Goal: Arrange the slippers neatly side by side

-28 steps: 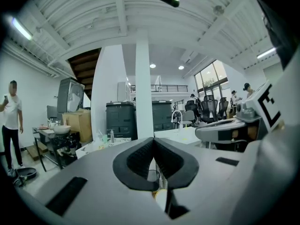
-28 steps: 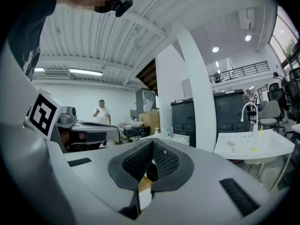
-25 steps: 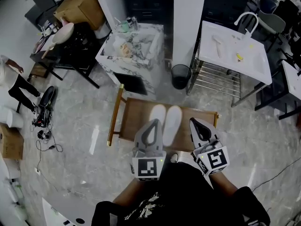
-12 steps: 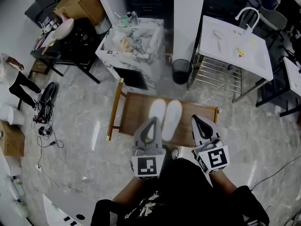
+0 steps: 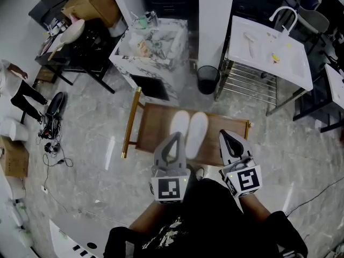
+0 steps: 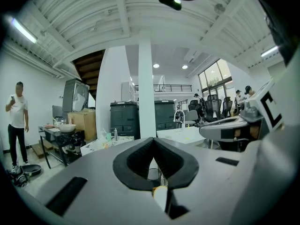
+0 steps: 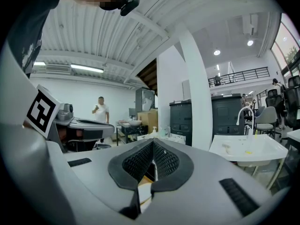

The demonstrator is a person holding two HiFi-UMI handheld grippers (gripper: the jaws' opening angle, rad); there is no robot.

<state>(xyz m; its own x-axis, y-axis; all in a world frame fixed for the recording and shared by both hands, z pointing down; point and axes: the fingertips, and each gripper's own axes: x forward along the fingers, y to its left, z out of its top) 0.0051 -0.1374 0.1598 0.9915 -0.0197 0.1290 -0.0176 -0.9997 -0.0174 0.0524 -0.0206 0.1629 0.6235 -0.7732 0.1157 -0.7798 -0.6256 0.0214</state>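
Slippers [image 5: 188, 132]: white pair, lying side by side, long edges parallel and touching or v. nearly so, approx. centre of low wooden table [image 5: 152, 130]. Outline blurred in head view; toe vs. heel end cannot be told. Table has gold-coloured rail [image 5: 131, 127] along left side and stands on marble-look floor [image 5: 91, 160].

Left claw [image 5: 174, 138]: jaws fully together, nothing between them; left gripper view confirms pads meet at the tip [image 6: 153, 140]. In head view, tip overlaps near end of the left slipper; contact not confirmable. Marker cube [image 5: 171, 190] at its near end.

Right claw [image 5: 226, 136]: jaws likewise closed tight and empty, per right gripper view [image 7: 153, 143]. Sits over near-right part of table, right of the pair and apart from it.

Both claws roughly parallel, pointing toward far side, pair between them.

Surroundings: black bin [image 5: 207, 80] on floor beyond table; marble-pattern cabinet [image 5: 152, 48] far left with clutter on top; white pillar [image 5: 216, 20] beside bin; white sink unit [image 5: 267, 51] far right, over a wire rack [image 5: 250, 88]. Person [image 5: 20, 89] standing at far-left edge, also seen in both gripper views [image 6: 18, 122] [image 7: 100, 110].
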